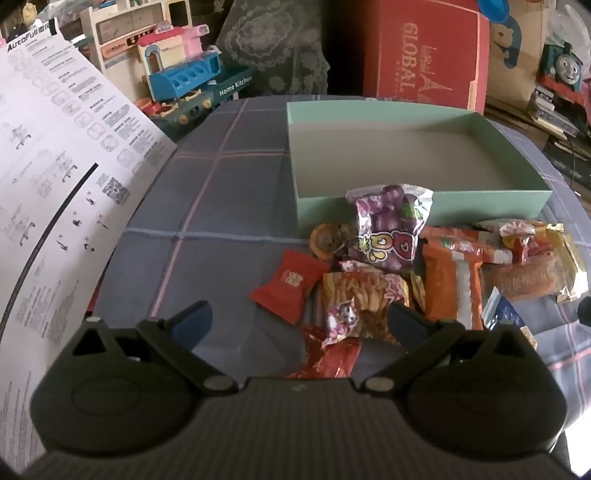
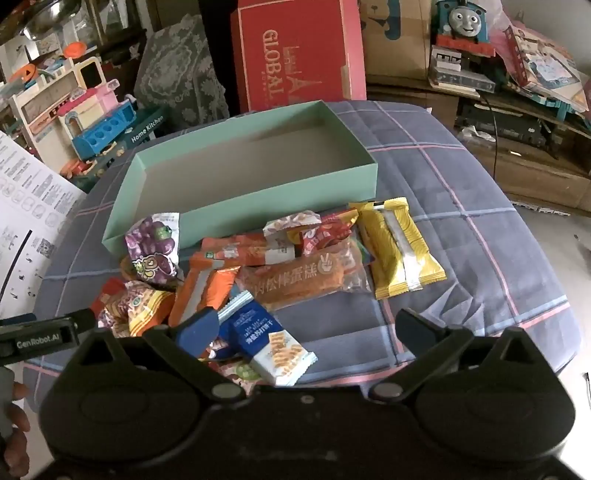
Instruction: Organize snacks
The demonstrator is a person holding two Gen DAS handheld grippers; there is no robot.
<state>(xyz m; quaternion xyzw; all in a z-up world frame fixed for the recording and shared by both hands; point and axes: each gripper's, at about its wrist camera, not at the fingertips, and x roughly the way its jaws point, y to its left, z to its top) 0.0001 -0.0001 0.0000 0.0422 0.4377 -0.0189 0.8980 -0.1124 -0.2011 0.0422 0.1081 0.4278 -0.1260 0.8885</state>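
Spanning a table draped in blue-grey checked cloth (image 2: 461,206), the scene holds a heap of snack packets in front of a shallow mint-green box (image 1: 424,206), whose interior is bare.

Left gripper (image 1: 299,319): fingers spread wide, nothing between the pads, tilted down toward the table. A small red packet (image 1: 288,282) lies on the cloth just ahead of it. A fries-print packet (image 1: 364,291) lies partly behind the right-hand finger. It hangs above the near-left edge of the heap; contact with any packet cannot be confirmed.

Right gripper (image 2: 308,330): fingers likewise spread wide, gripping nothing. A blue-and-white biscuit packet (image 2: 273,347) lies below the gap, beside the left-hand finger.

Heap contents, as seen:
1. A purple grape-print bag (image 1: 388,225) leans against the box's near wall.
2. An orange packet (image 2: 207,291) lies beside it.
3. A clear-wrapped cake bar (image 2: 299,278) sits mid-heap.
4. A yellow packet (image 2: 399,247) lies at the right-hand end, near the box's near right corner.

All packets are outside the box.

Surroundings: a red carton marked GLOBAL (image 2: 295,55) stands behind the box; a toy kitchen set (image 1: 177,74) and a printed instruction sheet (image 1: 55,166) are at the left; a blue toy train (image 2: 461,22) is at the upper right. Part of a hand (image 2: 14,435) shows at the right view's lower left.
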